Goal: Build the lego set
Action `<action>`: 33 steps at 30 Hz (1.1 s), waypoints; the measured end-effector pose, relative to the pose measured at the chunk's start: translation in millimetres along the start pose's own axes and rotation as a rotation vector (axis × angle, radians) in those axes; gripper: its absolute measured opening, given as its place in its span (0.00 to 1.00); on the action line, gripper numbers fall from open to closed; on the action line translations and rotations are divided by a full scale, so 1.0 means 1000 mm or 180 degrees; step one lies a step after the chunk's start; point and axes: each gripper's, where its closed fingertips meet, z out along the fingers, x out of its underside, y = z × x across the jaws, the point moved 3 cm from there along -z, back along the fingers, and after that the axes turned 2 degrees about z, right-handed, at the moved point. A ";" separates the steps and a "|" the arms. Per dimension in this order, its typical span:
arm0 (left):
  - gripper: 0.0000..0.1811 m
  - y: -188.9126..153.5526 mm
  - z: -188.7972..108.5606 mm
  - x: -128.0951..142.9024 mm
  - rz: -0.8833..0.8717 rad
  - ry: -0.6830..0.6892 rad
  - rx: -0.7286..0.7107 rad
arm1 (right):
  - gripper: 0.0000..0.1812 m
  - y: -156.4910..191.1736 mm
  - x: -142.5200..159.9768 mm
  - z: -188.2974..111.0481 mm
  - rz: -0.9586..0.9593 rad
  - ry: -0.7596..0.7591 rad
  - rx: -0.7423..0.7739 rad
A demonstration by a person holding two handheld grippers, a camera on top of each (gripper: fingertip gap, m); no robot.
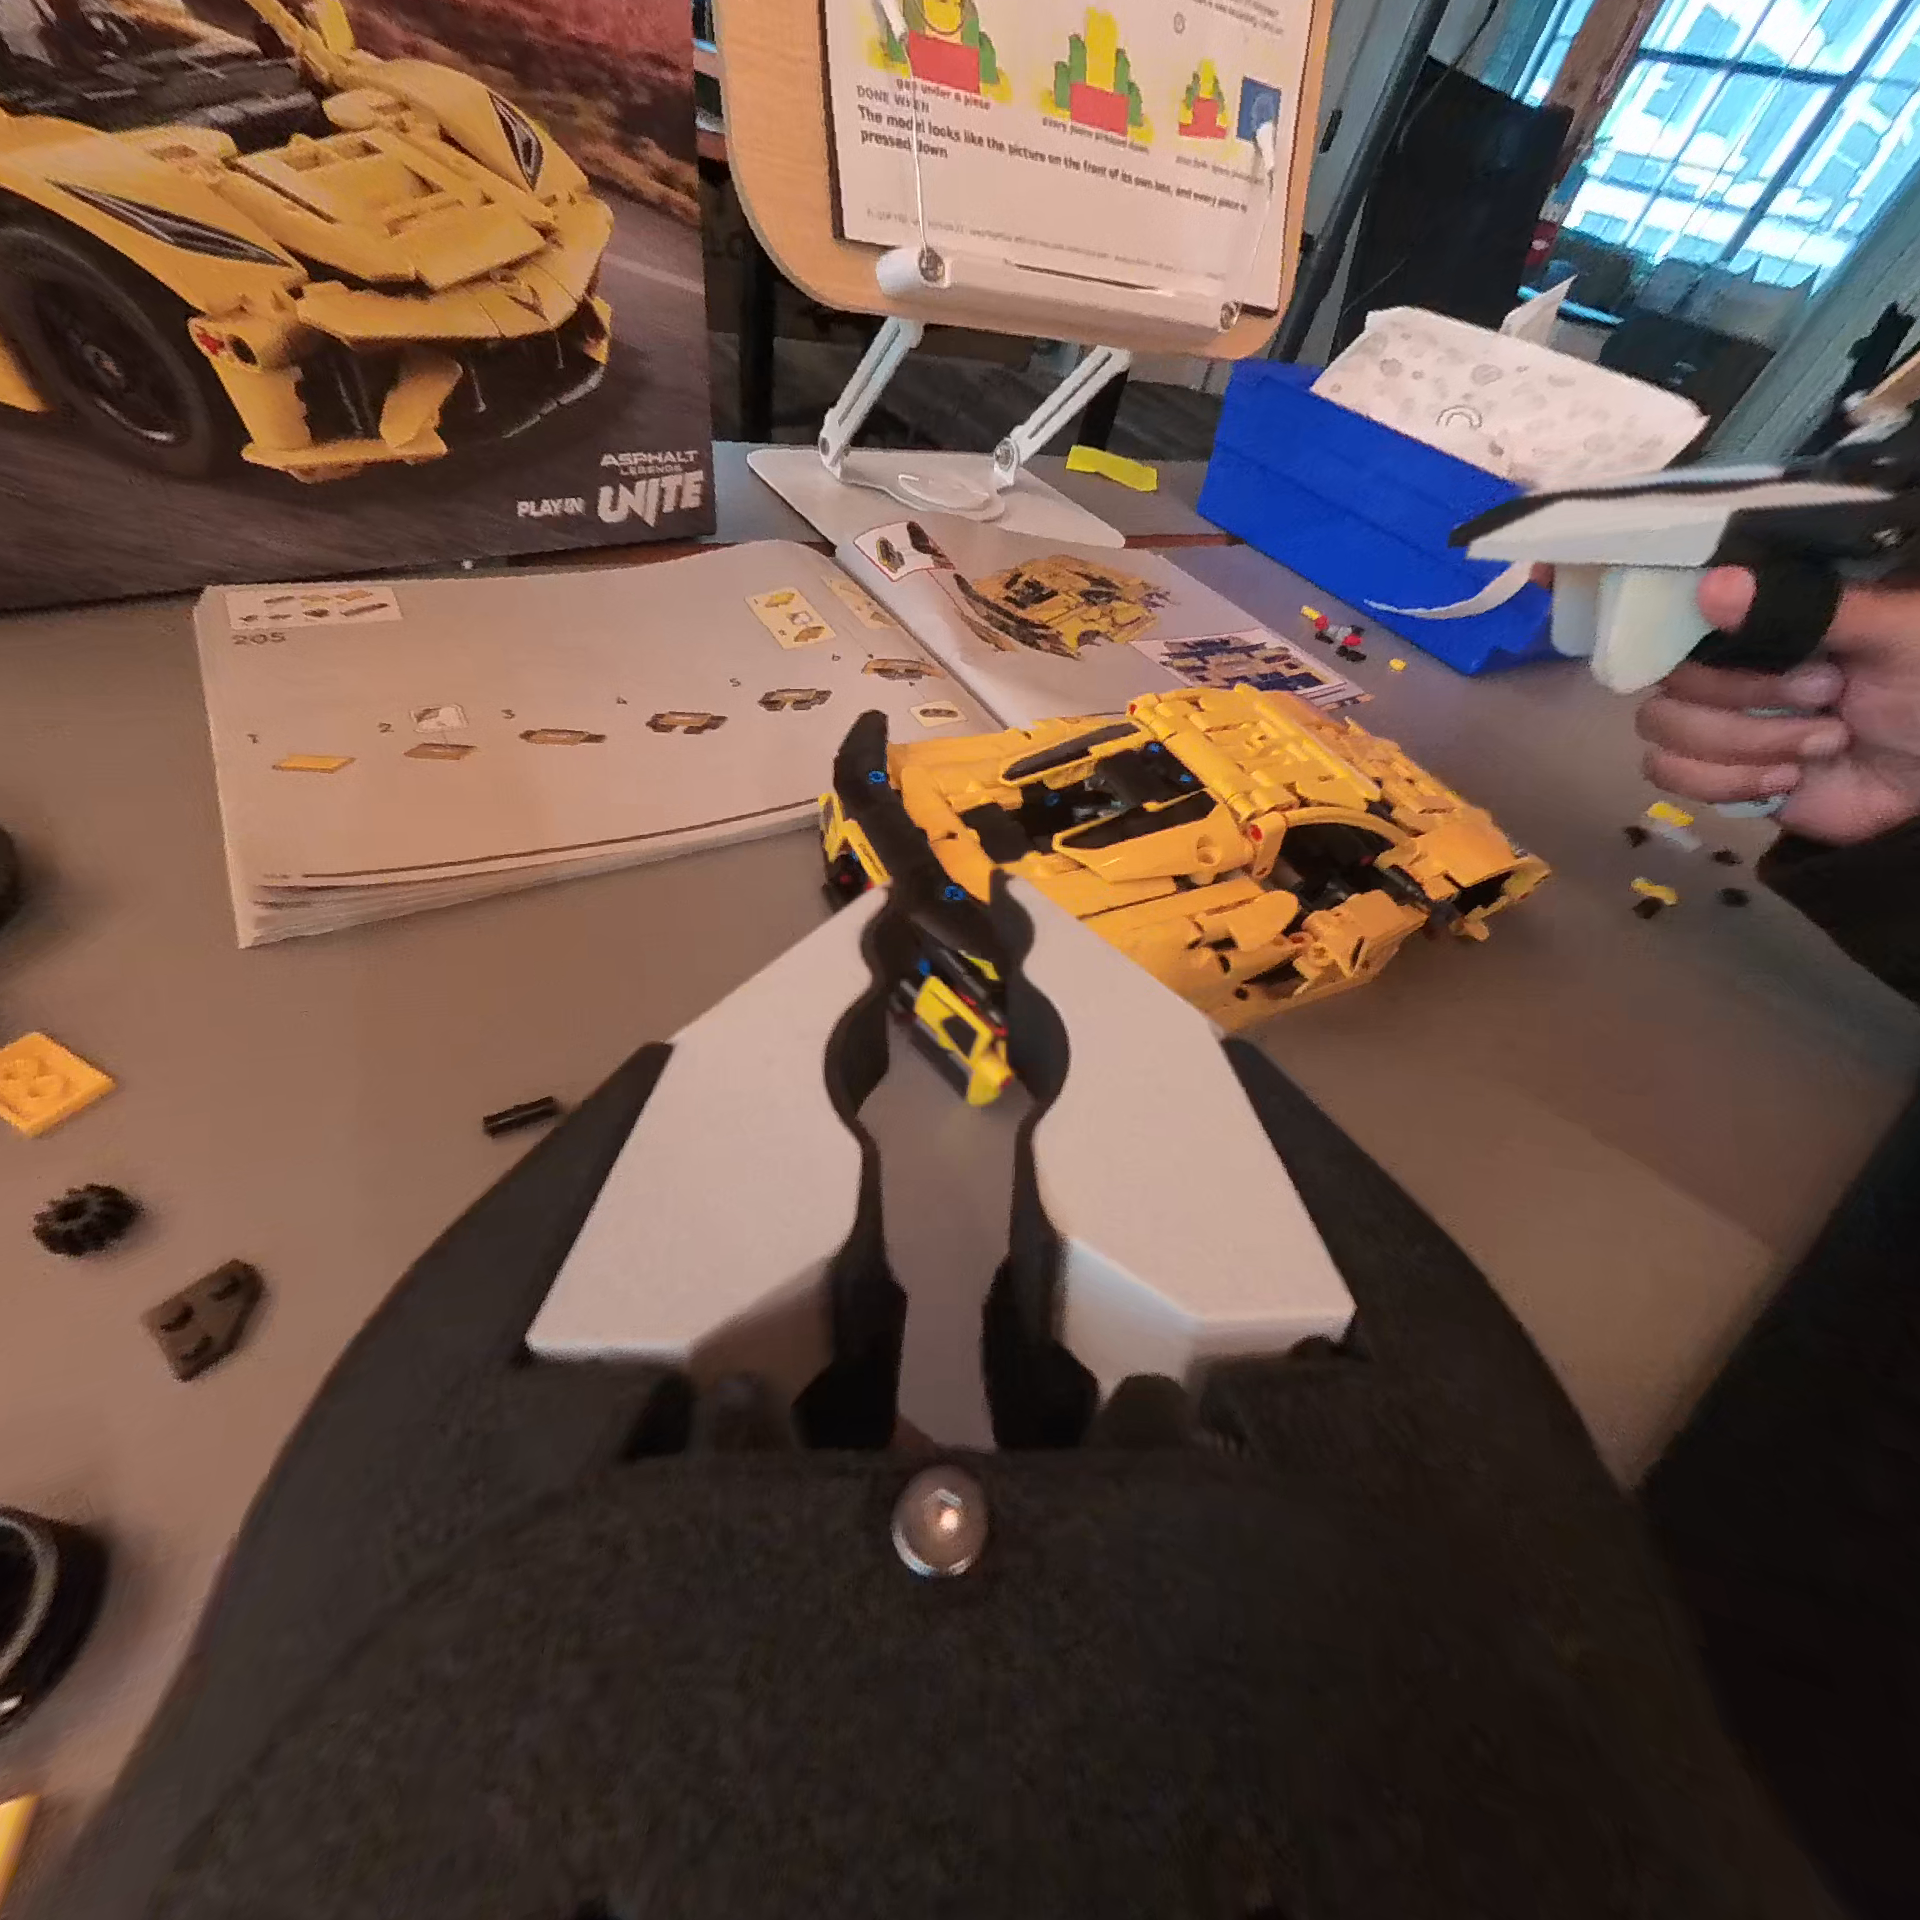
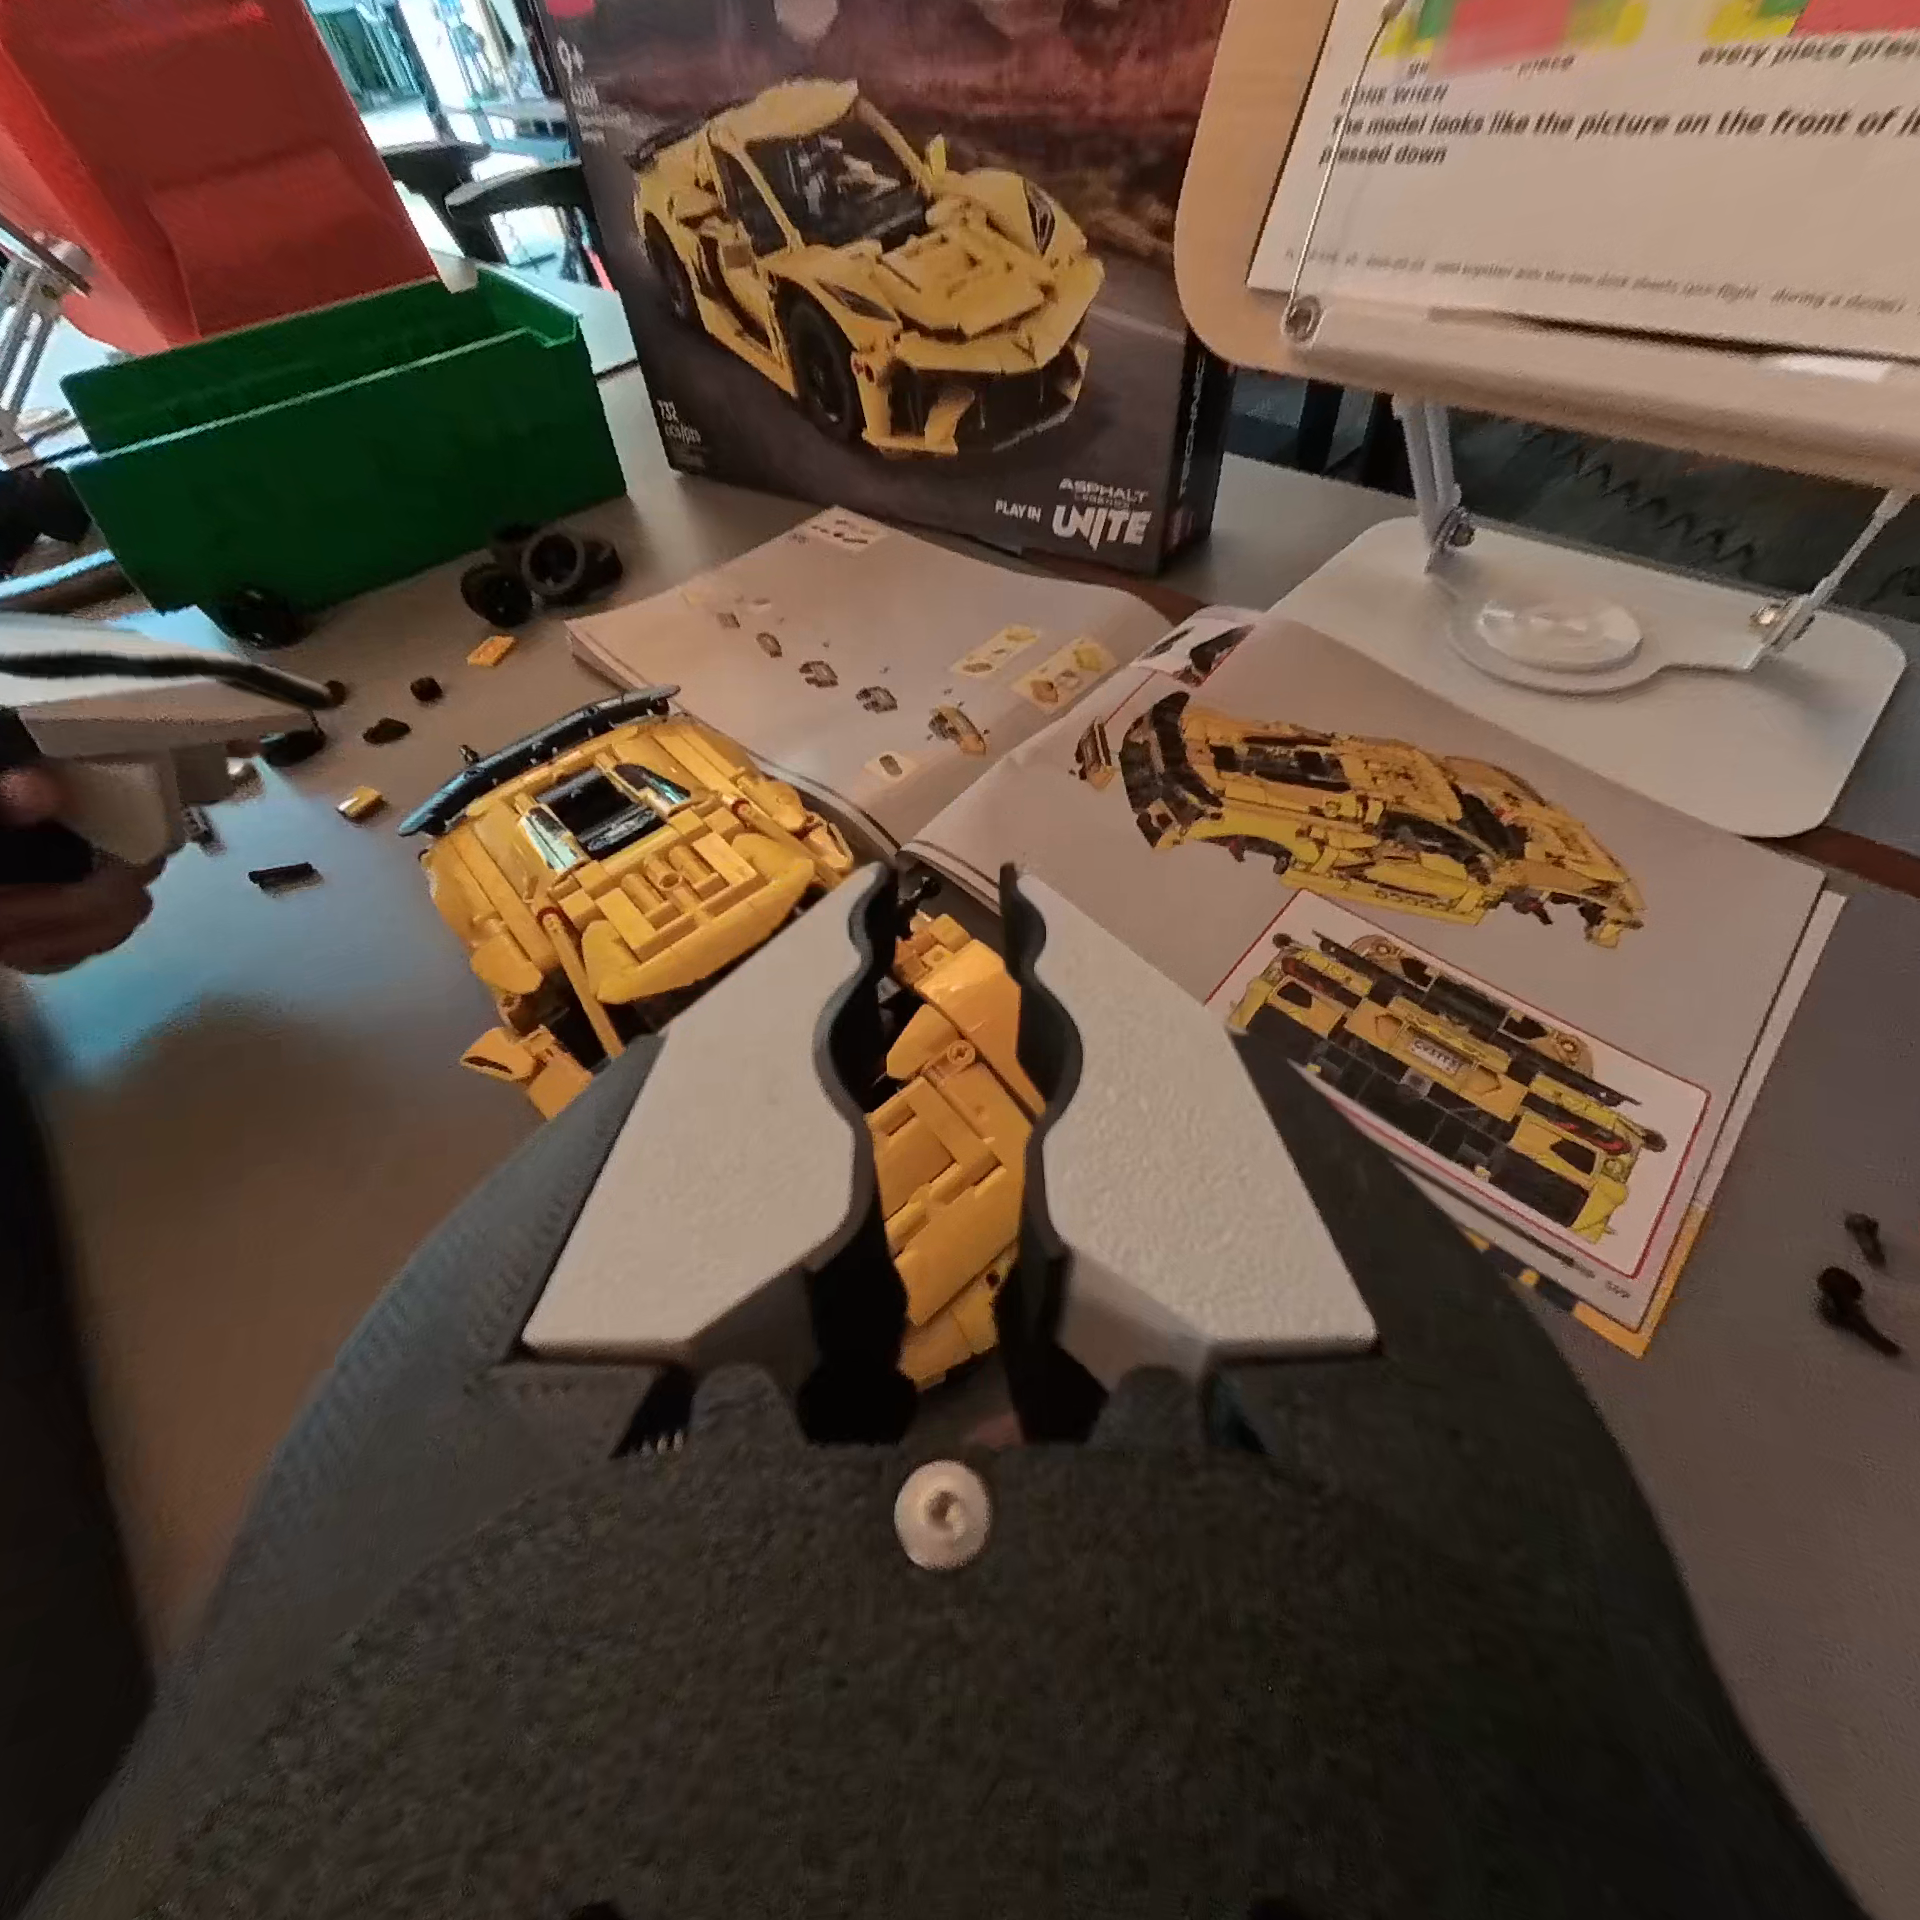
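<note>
Hovering both grippers over the car rn, which sits on the table right against the open manual, wheels not on yet afaict. Left gripper jaws are parted a bit with nothing in them, tips near the rear wing end. Right gripper same deal, slightly apart, empty, hanging above the nose end; can't tell if it's touching the bodywork.

My guess at the step: pick the next bit and press it home, prob wheels. Tips imo: brace the car w/ one gripper low on the chassis, not on the thin wing, since panels look like they'd pop off. Push straight, no twisting. Check the manual page first.

View differences: left cam shows the car side-on, a blue bin w/ a bag in it, small bits by the right hand, plus a yellow plate and black plate near me. Right cam looks down the car's length, and only there do I see the green bin, the tyres beside it, and the box front in full.
</note>
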 end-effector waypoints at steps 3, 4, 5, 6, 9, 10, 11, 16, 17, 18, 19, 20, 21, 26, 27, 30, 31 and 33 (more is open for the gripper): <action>0.08 0.005 0.000 -0.004 0.0040 0.0069 0.0018 | 0.11 -0.001 0.001 0.001 -0.0025 0.0014 0.0030; 0.08 0.006 0.001 -0.007 0.0045 0.0065 0.0051 | 0.11 -0.001 -0.001 0.000 -0.0056 -0.0020 0.0042; 0.10 0.009 0.001 -0.012 0.0082 0.0056 0.0032 | 0.11 -0.001 -0.003 0.000 -0.0091 -0.0071 0.0062; 0.10 0.012 0.001 -0.018 0.0147 0.0045 -0.0015 | 0.12 -0.002 -0.005 -0.001 -0.0131 -0.0120 0.0089; 0.10 0.020 0.002 -0.036 0.0295 -0.0003 -0.0046 | 0.18 -0.002 -0.004 0.002 -0.0228 -0.0174 0.0104; 0.10 0.023 0.003 -0.040 0.0304 -0.0002 -0.0033 | 0.21 -0.002 -0.002 0.004 -0.0237 -0.0161 0.0084; 0.11 0.025 0.004 -0.043 0.0288 0.0016 -0.0026 | 0.25 -0.001 -0.001 0.006 -0.0245 -0.0175 0.0055; 0.10 0.036 0.014 -0.048 0.0062 0.0047 0.0030 | 0.25 0.005 0.006 0.011 -0.0196 -0.0151 -0.0158; 0.10 0.036 0.016 -0.047 0.0031 0.0079 0.0068 | 0.24 0.004 0.007 0.012 -0.0228 -0.0154 -0.0167; 0.10 0.037 0.018 -0.045 0.0027 0.0138 0.0091 | 0.23 0.002 0.006 0.012 -0.0268 -0.0178 -0.0127; 0.10 0.041 0.018 -0.043 0.0054 0.0200 0.0071 | 0.22 0.001 0.004 0.011 -0.0278 -0.0232 -0.0105; 0.09 0.046 0.018 -0.042 0.0104 0.0259 0.0027 | 0.21 0.002 0.001 0.010 -0.0261 -0.0317 -0.0134; 0.09 0.053 0.018 -0.041 0.0157 0.0311 -0.0013 | 0.21 0.004 -0.002 0.008 -0.0238 -0.0379 -0.0192; 0.08 0.093 0.022 -0.043 0.0183 0.0422 -0.0111 | 0.17 0.004 0.003 0.008 -0.0298 -0.0054 -0.0200; 0.08 0.101 0.025 -0.043 0.0162 0.0427 -0.0123 | 0.15 0.003 0.002 0.008 -0.0331 -0.0024 -0.0145; 0.07 0.115 0.029 -0.040 0.0068 0.0425 -0.0095 | 0.12 -0.005 0.000 0.009 -0.0310 0.0021 -0.0024; 0.07 0.117 0.029 -0.038 0.0007 0.0438 -0.0080 | 0.11 -0.010 -0.001 0.009 -0.0268 -0.0018 0.0030; 0.06 0.119 0.030 -0.031 -0.0126 0.0534 -0.0052 | 0.09 -0.020 -0.002 0.008 -0.0138 -0.0079 0.0079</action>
